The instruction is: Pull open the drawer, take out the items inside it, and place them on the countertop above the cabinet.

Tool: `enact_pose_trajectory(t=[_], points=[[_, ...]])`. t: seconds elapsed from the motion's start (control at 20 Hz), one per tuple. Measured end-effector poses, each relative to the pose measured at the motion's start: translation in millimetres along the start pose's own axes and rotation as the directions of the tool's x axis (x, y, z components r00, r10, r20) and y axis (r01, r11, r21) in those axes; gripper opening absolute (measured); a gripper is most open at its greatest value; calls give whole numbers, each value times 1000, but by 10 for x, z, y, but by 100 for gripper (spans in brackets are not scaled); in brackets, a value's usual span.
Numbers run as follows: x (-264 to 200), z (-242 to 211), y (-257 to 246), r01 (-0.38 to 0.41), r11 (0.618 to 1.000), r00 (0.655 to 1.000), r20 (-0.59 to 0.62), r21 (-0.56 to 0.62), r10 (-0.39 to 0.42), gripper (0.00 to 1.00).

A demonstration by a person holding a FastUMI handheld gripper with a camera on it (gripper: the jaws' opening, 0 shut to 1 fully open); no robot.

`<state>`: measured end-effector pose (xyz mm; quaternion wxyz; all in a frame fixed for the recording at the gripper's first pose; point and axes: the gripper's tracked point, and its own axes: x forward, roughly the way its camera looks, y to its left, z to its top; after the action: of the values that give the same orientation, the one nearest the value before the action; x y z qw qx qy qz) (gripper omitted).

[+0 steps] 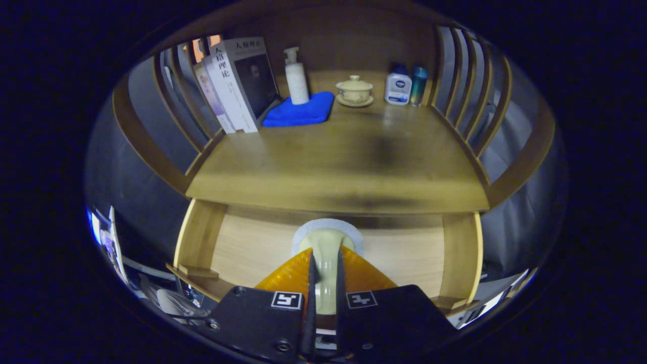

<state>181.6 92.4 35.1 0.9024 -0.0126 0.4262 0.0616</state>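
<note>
1. Drawer front is sitting closed, by my judgement, just under the countertop of the wooden cabinet; nothing of its inside is showing, so what it is holding cannot be told.
2. Countertop is carrying, at its far end, standing books, a blue cloth with a pump bottle on it, a lidded cup on a saucer, a white bottle and a slim can just beside it. The near part is lying bare, good for placing items.
3. Gripper is reaching the pale knob on the drawer front; the fingers are closing tightly on the knob stem from both sides.
4. The pulling-open step is in hand. The next move is calling for a straight pull toward the person, keeping the grip firm.
</note>
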Motion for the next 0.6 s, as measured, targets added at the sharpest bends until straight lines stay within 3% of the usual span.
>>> enact_pose_trajectory(t=[0.6], points=[[94, 1027, -86, 65, 998, 995, 78, 16, -66, 19]])
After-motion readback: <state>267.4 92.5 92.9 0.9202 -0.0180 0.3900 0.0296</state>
